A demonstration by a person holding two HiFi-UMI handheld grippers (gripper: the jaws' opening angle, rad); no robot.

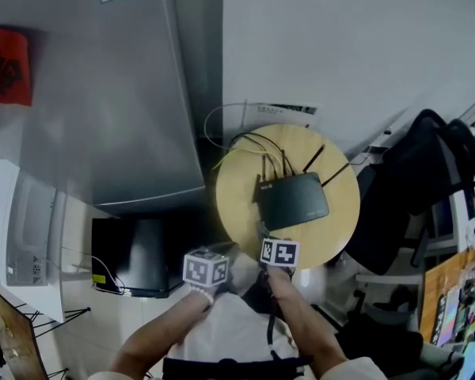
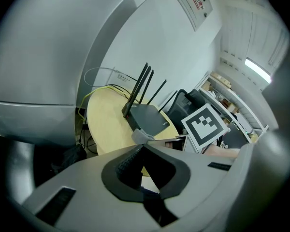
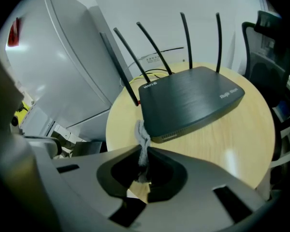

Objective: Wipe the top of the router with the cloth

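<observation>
A black router (image 1: 294, 199) with several upright antennas lies on a round wooden table (image 1: 237, 188). In the right gripper view the router (image 3: 193, 100) is just ahead, and a twisted grey cloth (image 3: 142, 134) hangs at its near left corner. My right gripper (image 3: 144, 151) is shut on that cloth, at the table's near edge (image 1: 267, 240). The left gripper (image 1: 222, 252) hovers beside it, off the table's left front. Its jaws (image 2: 142, 148) are shut with nothing seen inside. The cloth (image 2: 144, 137) shows just beyond them, in front of the router (image 2: 150, 120).
A tall grey cabinet (image 1: 103, 93) stands left of the table, with a black box (image 1: 134, 256) on the floor below it. Yellow and black cables (image 1: 222, 153) trail behind the router. A black office chair (image 1: 412, 180) crowds the right side. A white wall lies behind.
</observation>
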